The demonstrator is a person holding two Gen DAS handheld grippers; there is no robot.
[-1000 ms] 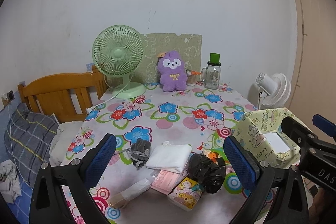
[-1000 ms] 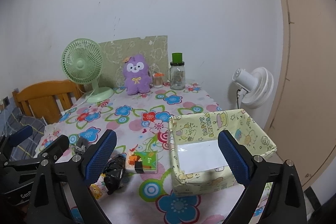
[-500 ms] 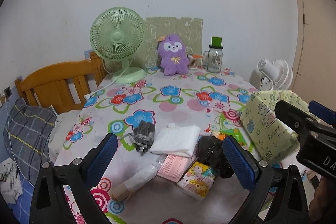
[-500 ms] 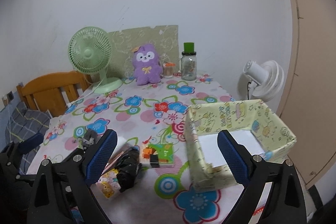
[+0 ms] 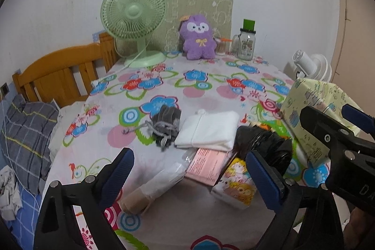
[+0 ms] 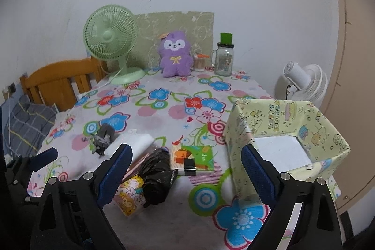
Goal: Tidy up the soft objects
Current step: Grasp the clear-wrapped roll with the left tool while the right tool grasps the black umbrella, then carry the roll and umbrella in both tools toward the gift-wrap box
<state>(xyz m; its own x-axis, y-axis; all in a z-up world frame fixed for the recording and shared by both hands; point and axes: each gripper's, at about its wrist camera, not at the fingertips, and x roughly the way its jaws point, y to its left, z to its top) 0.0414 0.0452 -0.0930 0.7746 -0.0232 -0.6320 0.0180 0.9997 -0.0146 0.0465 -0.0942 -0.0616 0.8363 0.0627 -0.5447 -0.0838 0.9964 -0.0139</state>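
Grey gloves and white folded cloth lie mid-counter, black bag touching them, yellow box right. Both your left tool and right tool, jaws apart and empty, have dropped closer; you could snag neighbouring packets.

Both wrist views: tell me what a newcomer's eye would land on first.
The purple plush toy stands out at the far edge of the flowered tablecloth, beside the green desk fan against the wall. Nearer, a clutter of small things, with a crumpled black bag and a folded white cloth, lies left of the open yellow birthday-print box. Both the left gripper and the right gripper hover open and empty.
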